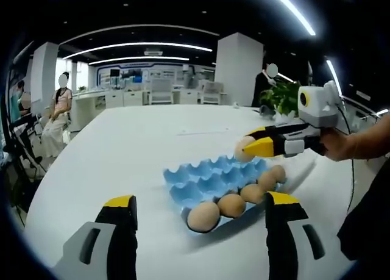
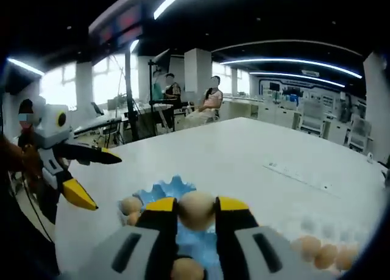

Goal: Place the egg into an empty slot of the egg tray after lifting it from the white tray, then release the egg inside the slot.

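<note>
The blue egg tray (image 1: 210, 173) lies on the white table, with several brown eggs (image 1: 203, 216) in its near row. My left gripper (image 1: 201, 201) stands open in front of the tray, nothing between its fingers. The right gripper (image 1: 247, 144) reaches in from the right, shut on an egg (image 1: 239, 152) above the tray's far edge. In the right gripper view that egg (image 2: 196, 210) sits pinched in my right gripper (image 2: 196, 214) over the blue tray (image 2: 163, 190). The left gripper (image 2: 106, 182) hangs open at the left.
More eggs (image 2: 320, 251) lie blurred at the lower right on the table. A power strip (image 2: 298, 173) runs across the white tabletop (image 1: 152, 140). A person's hand (image 1: 341, 146) holds the right gripper. People sit at desks far behind; a plant (image 1: 281, 97) stands past the table.
</note>
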`<state>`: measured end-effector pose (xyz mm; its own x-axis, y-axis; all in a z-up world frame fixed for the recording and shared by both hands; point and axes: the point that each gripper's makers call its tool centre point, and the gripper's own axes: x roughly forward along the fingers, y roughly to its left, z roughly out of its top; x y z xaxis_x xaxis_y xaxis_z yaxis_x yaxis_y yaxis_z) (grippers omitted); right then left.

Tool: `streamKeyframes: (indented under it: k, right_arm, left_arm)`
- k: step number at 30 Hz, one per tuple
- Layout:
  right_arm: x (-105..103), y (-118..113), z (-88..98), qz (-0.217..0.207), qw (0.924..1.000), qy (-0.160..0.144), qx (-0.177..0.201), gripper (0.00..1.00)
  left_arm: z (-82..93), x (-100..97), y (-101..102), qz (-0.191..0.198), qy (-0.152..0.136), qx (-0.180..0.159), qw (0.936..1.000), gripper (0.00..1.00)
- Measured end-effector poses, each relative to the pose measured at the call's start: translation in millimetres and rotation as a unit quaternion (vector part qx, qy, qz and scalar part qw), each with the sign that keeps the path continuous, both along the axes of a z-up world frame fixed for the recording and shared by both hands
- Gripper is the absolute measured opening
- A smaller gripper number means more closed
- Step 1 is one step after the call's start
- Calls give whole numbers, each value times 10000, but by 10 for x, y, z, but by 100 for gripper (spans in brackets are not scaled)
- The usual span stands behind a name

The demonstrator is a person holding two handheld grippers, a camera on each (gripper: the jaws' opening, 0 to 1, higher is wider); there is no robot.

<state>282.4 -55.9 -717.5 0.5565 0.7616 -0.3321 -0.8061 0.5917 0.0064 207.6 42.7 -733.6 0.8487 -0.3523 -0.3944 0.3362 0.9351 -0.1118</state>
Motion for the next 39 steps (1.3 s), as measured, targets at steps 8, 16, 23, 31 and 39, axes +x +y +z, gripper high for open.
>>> streamKeyframes:
  k: [8, 16, 23, 31, 39]
  right_arm:
    - [-99, 537, -102, 459, 9989, 113, -60, 23]
    - [-155, 811, -257, 765, 9965, 227, -245, 23]
    - [-201, 965, -378, 967, 9941, 309, -373, 23]
    - [-176, 977, -513, 945, 9934, 472, -447, 23]
    - [-130, 949, -577, 868, 9927, 810, -211, 24]
  left_arm:
    - [-34, -30, 59, -207, 60, 48, 9998, 88]
    - [-69, -45, 100, -332, 90, 106, 9994, 87]
    - [-60, -44, 104, -399, 62, 66, 9992, 87]
    - [-52, -45, 123, -412, 54, 65, 9991, 86]
    - [-48, -33, 132, -380, 60, 81, 9992, 86]
